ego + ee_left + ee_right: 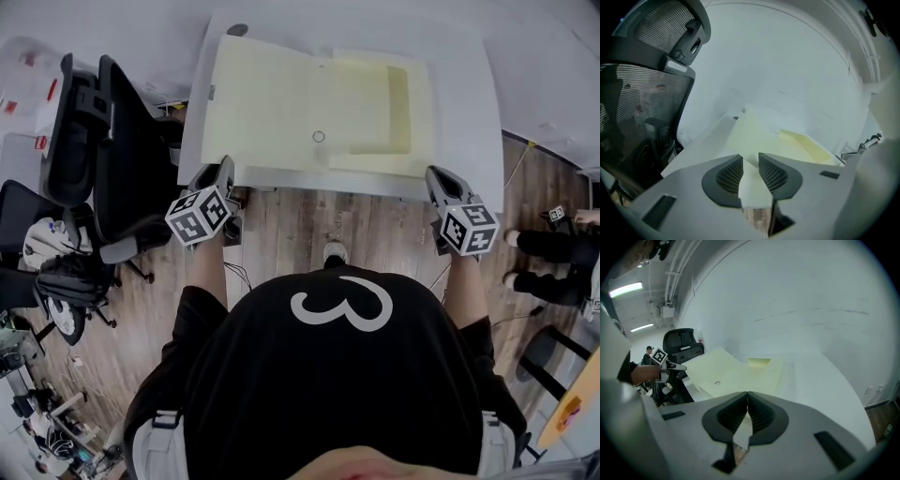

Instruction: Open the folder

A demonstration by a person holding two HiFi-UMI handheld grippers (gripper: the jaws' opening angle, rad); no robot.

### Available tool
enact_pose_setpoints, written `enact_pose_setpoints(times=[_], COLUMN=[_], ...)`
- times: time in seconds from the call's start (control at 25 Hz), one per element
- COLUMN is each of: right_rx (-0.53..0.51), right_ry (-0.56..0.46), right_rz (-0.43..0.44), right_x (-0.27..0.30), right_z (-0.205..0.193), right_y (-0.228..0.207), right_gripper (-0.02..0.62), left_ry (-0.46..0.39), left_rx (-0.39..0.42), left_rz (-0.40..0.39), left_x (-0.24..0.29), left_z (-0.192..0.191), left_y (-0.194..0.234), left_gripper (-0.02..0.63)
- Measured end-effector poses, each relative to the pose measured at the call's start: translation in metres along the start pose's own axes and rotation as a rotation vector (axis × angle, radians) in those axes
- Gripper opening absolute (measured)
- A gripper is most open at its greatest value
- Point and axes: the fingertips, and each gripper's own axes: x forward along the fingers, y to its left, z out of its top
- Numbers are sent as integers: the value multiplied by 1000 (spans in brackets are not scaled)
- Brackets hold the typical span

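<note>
A pale yellow folder [309,112] lies spread open and flat on the white table [459,112], its left leaf wide and a pocketed part at the right. My left gripper [223,171] hovers at the table's front left edge, just short of the folder's near corner [759,136]. In the left gripper view its jaws [749,161] stand open, with only the table edge showing through the gap. My right gripper [437,178] is at the front right edge, off the folder [736,371]. In the right gripper view its fingertips [747,397] meet, shut on nothing.
Black mesh office chairs [103,141] crowd the table's left side. A person's legs and shoes [553,253] are at the right on the wooden floor. My own feet [334,251] stand just below the table's front edge.
</note>
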Motion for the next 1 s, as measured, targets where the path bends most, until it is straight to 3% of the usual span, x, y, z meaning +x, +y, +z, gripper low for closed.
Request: enact_pose_setpoints(times=[0.48, 0.8, 1.0], right_rx=[-8, -27, -33], right_ry=[-34, -99, -140], right_rz=[-35, -35, 9], right_x=[-62, -109, -143], right_z=[-9, -11, -18], right_y=[44, 90, 135], right_gripper=[25, 25, 25], left_ry=[-65, -90, -79], left_rx=[115, 170, 210], left_rz=[-65, -161, -276], left_x=[-25, -76, -130], left_z=[18, 11, -12], left_y=[-39, -69, -106], left_gripper=[111, 124, 124])
